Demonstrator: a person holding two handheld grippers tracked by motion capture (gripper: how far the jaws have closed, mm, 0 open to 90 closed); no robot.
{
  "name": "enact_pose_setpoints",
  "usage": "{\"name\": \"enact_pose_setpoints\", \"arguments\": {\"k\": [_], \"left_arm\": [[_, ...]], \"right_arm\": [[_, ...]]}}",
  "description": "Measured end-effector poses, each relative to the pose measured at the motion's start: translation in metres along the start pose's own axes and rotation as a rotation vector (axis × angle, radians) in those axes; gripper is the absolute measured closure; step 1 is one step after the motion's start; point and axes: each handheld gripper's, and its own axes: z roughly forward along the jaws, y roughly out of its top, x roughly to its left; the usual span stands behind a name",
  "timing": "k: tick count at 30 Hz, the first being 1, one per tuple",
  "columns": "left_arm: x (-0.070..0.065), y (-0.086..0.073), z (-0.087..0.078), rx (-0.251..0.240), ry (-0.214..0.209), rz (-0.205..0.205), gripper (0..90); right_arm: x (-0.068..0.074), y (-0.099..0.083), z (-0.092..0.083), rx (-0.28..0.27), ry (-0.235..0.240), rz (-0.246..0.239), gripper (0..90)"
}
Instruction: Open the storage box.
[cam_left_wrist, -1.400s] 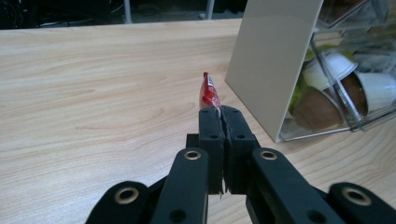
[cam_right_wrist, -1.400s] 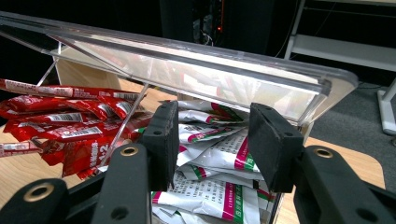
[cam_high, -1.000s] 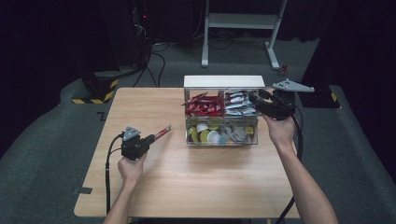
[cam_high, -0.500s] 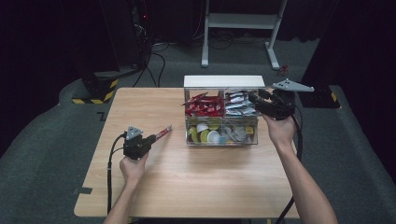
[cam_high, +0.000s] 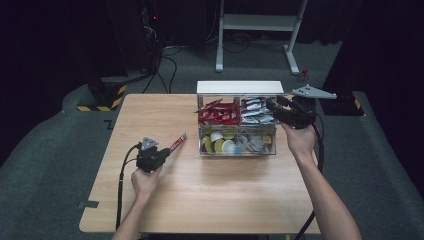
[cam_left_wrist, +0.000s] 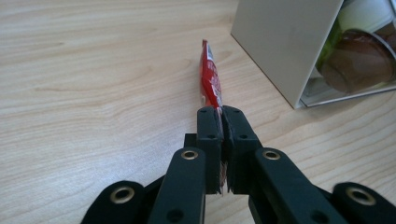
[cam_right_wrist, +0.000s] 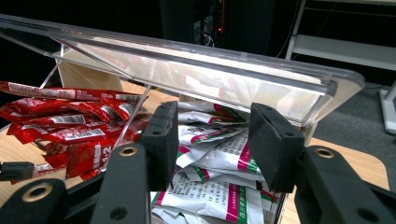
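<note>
Red packet pinched, box waiting

Red packet (cam_left_wrist: 211, 79) sits between the jaws of the left gripper (cam_high: 161, 154), which are clamped tight on one end. The other end pokes out low over the wooden table (cam_high: 225, 190), near the clear box (cam_high: 237, 120).

It looks like the carry step: the packet likely goes in with the other red packets (cam_high: 217, 112) at the back. Next, the left hand needs to lift and reach over the wall.

The right gripper (cam_high: 274, 107) rests at the box beside the white packets (cam_right_wrist: 219, 158), jaws apart and holding nothing.
</note>
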Motion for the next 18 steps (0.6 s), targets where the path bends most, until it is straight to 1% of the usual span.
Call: {"name": "enact_pose_setpoints", "arguments": {"k": [2, 3, 5, 8, 9, 11, 14, 16, 18], "left_arm": [[-0.002, -0.001, 0.003, 0.013, -0.005, -0.003, 85.8], [-0.002, -0.002, 0.004, 0.02, -0.001, 0.004, 85.8], [-0.003, -0.004, 0.006, 0.029, 0.0, 0.0, 85.5], [-0.004, -0.006, 0.011, 0.045, 0.006, 0.011, 85.4], [-0.005, -0.006, 0.012, 0.047, 0.002, 0.009, 85.4], [-0.006, -0.006, 0.013, 0.047, 0.003, 0.018, 85.1], [-0.006, -0.007, 0.014, 0.053, -0.002, 0.014, 84.3], [-0.006, -0.008, 0.014, 0.059, 0.004, 0.03, 83.0], [-0.006, -0.009, 0.013, 0.055, 0.004, 0.027, 81.3]], "right_arm": [[0.0, 0.0, 0.0, 0.001, 0.001, 0.002, 53.2], [0.0, 0.0, 0.0, 0.001, 0.001, 0.001, 53.2], [0.0, 0.0, 0.0, 0.0, 0.0, 0.0, 53.1], [0.001, 0.0, 0.001, -0.003, 0.0, -0.006, 52.9], [0.001, 0.0, 0.001, -0.002, -0.001, -0.007, 53.0], [0.0, 0.0, 0.0, -0.002, 0.002, -0.004, 53.1], [0.001, 0.0, 0.0, 0.0, -0.001, -0.007, 53.0], [0.001, 0.0, 0.0, -0.001, 0.0, -0.005, 53.0], [0.001, 0.0, 0.001, -0.001, -0.003, -0.007, 53.0]]}}
